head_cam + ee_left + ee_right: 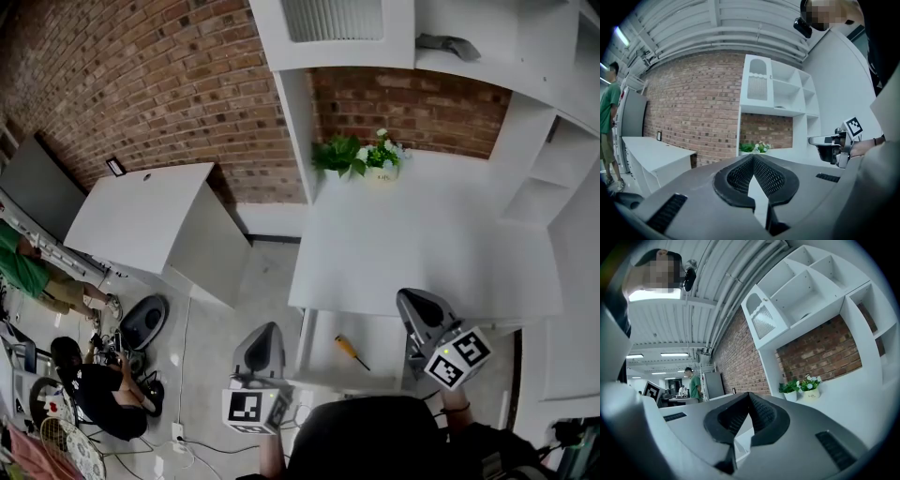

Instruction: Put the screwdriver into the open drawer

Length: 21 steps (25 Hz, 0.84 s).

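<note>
The screwdriver point(352, 352), with a yellow handle and a dark shaft, lies inside the open white drawer point(323, 330) under the front edge of the white desk point(422, 244). My left gripper point(266, 329) hovers just left of the drawer, its jaws shut with nothing between them point(752, 157). My right gripper point(406, 297) is over the drawer's right end by the desk edge, also shut and empty point(749, 394). Both point roughly level toward the brick wall. The left gripper view shows the right gripper point(829, 145) off to its right.
Potted plants point(367, 156) stand at the back of the desk below white shelving point(553, 159). A low white cabinet point(150, 225) stands to the left. People point(103, 389) and cables are on the floor at the lower left.
</note>
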Motion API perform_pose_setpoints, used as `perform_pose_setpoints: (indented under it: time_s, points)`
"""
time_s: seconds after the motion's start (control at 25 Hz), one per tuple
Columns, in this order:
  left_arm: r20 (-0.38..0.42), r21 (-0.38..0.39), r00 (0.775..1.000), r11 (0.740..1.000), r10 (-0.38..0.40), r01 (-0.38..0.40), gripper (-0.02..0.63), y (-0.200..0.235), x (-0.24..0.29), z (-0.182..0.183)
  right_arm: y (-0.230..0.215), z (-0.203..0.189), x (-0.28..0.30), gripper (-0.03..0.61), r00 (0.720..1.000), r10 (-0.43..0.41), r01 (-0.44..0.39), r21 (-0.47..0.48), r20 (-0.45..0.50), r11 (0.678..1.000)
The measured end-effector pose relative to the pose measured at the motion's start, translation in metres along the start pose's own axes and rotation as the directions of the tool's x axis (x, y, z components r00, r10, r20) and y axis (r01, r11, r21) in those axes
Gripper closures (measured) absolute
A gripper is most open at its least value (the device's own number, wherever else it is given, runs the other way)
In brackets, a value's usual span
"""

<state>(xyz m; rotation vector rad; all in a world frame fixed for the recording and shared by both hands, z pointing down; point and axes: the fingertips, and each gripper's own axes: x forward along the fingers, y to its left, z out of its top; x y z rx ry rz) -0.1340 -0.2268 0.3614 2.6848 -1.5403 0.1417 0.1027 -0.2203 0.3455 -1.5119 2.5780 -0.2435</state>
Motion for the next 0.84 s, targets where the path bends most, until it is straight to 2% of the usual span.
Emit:
perform_pose_setpoints:
  time_s: [0.84]
  points:
    - [-0.016, 0.005, 1.0, 1.0, -0.023, 0.023, 0.604, -0.0089, 0.0062, -0.0042, -0.0038, -0.0035, 0.0005, 0.563, 1.0, -0.019, 0.019, -0.033, -0.017, 0.999]
